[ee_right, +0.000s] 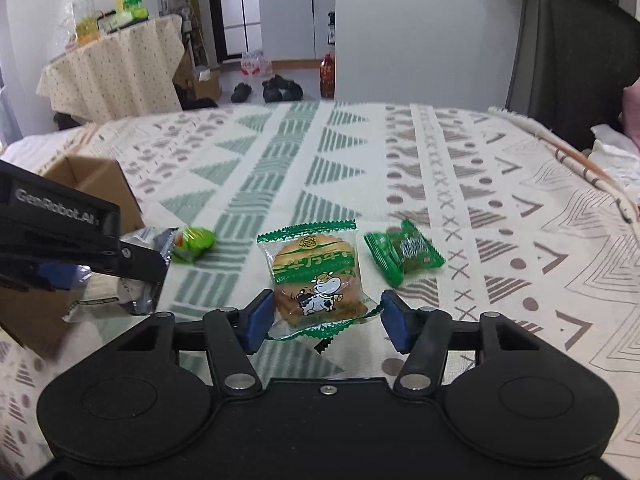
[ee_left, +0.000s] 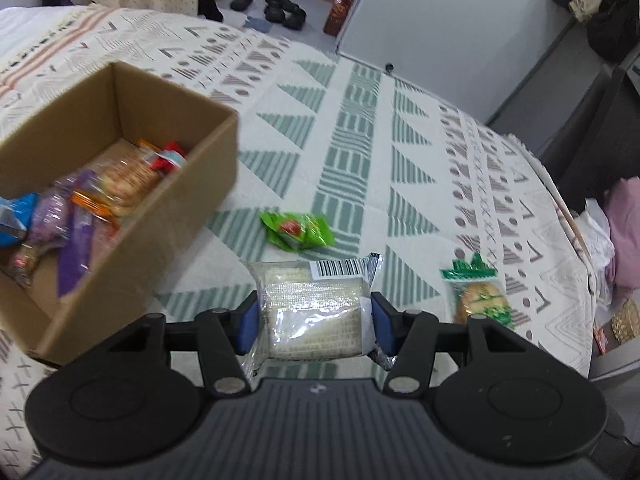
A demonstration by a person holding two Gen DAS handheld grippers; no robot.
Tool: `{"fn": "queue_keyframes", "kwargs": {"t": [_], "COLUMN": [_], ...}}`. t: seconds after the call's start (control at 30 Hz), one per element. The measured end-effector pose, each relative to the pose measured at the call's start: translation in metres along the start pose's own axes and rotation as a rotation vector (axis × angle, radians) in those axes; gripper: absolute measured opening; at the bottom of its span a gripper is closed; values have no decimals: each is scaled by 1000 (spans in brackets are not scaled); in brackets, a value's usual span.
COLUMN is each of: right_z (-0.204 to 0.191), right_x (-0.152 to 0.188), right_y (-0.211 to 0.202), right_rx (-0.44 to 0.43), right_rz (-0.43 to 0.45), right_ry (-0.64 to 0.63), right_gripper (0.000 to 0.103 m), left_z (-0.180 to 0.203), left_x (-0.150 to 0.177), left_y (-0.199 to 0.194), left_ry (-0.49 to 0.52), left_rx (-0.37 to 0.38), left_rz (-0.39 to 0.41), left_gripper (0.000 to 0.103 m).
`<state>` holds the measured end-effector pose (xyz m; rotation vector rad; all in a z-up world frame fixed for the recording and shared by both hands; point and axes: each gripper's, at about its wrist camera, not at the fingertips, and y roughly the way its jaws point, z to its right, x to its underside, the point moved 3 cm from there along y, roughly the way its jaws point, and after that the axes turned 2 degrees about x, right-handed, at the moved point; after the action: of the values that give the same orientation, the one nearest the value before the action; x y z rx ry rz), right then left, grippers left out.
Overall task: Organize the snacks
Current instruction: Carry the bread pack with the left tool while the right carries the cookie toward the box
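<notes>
the clear packet of pale wafers (ee_left: 316, 312) is being clamped between the blue pads of the left tongs (ee_left: 314, 322), both pads pressing on its flat, crinkled sides, with a barcode label at its far end. the cow-printed biscuit packet (ee_right: 316, 280) is being held in the right tongs (ee_right: 326, 318); the left pad is touching the wrapper, while at the right pad only the thin green zigzag edge seems to be reached, so the grip is judged light but closed on it.

the task is being judged as well under way. ahead and to the left of the left tongs, the cardboard box (ee_left: 180, 216) is already being filled with several glossy wrappers in purple, orange, blue and red, its plain brown walls stiff and square. two packets are being carried and are not yet in the box.

two more pieces are being left on the cloth: a bright green crumpled wrapper (ee_left: 298, 230) just beyond the left tongs, and a dark green foil packet (ee_right: 404, 256) ahead and right of the right tongs.

everything is being supported by a soft woven cloth (ee_left: 400, 140), cream with green triangles and grey marks.
</notes>
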<state>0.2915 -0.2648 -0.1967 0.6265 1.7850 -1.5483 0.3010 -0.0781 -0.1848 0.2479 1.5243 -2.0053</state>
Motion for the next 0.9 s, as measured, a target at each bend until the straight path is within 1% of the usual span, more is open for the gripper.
{"fn": "queue_keyframes", "kwargs": {"t": [0.27, 0.37, 0.63, 0.9], "right_z": [-22, -32, -53, -79], "right_x": [-17, -24, -41, -58], "right_y": [-23, -29, -40, -46], "right_rx": [-9, -14, -61, -87], "right_rz": [48, 60, 86, 122], "right_ry": [-8, -9, 42, 11], "right_gripper": [56, 56, 56, 56], "left_z": [-15, -22, -41, -73], "left_x": [-14, -17, -30, -48], "left_y": [-33, -40, -60, -74], "left_ry": [-16, -35, -57, -129], "left_rx": [4, 4, 14, 6], "left_rz": [91, 102, 154, 185], "left_gripper": [56, 56, 56, 56]}}
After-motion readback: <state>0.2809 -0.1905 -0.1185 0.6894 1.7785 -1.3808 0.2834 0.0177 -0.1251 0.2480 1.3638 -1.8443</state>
